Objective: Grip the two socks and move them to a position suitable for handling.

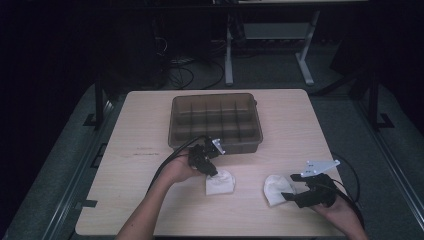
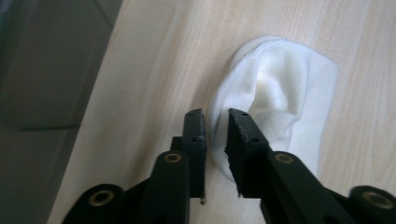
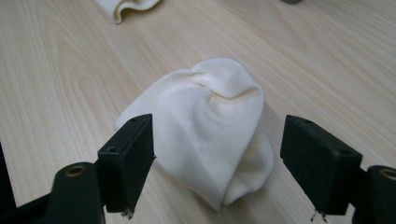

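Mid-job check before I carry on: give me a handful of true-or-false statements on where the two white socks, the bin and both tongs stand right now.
1. The left tongs are nearly closed on an edge of the left sock. True.
2. The right tongs are clamped tight on the right sock. False: their jaws stand wide open, with the sock lying between them.
3. The brown divided bin already holds a sock. False: both socks lie on the table in front of it.
4. The two socks lie apart from each other. True.
5. The bin stands at the table's near edge. False: it stands beyond the socks.
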Tool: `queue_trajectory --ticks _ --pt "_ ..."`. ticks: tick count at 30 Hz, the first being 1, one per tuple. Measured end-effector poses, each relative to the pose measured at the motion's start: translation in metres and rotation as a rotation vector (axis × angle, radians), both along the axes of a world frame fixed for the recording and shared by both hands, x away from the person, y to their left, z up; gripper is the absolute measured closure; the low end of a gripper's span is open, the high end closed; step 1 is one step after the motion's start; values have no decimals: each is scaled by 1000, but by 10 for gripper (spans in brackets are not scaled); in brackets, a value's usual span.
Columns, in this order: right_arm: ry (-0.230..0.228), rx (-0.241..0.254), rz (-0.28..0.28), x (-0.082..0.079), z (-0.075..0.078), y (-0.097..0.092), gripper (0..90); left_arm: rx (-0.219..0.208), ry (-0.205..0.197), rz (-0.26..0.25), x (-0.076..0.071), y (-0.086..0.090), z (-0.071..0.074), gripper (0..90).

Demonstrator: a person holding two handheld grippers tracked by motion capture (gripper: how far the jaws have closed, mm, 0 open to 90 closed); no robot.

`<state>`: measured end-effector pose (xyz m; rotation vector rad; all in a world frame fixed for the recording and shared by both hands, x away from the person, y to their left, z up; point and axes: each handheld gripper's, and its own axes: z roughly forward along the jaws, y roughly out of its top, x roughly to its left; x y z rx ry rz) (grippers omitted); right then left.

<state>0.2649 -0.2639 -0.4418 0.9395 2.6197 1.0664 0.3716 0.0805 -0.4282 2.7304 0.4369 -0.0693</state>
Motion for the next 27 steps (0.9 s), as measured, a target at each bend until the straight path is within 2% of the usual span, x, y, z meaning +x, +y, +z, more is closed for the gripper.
queue_trajectory --ticks 4,6,12,17,20,27 --pt "1 7 -8 0 1 -1 254 0 5 -7 1 0 -1 816" --pt "5 9 -6 0 0 -1 254 -11 5 -14 2 2 1 874" --pt "3 3 -6 0 0 -1 254 -29 -11 -19 0 5 8 887" --pt "0 6 -8 0 1 -2 254 -41 -34 -41 -6 6 21 887" --pt "0 6 -10 -1 1 -2 254 -51 -53 -71 -11 4 32 886" --pt "-6 16 -17 0 3 -3 254 -61 -77 -101 -25 2 45 887"
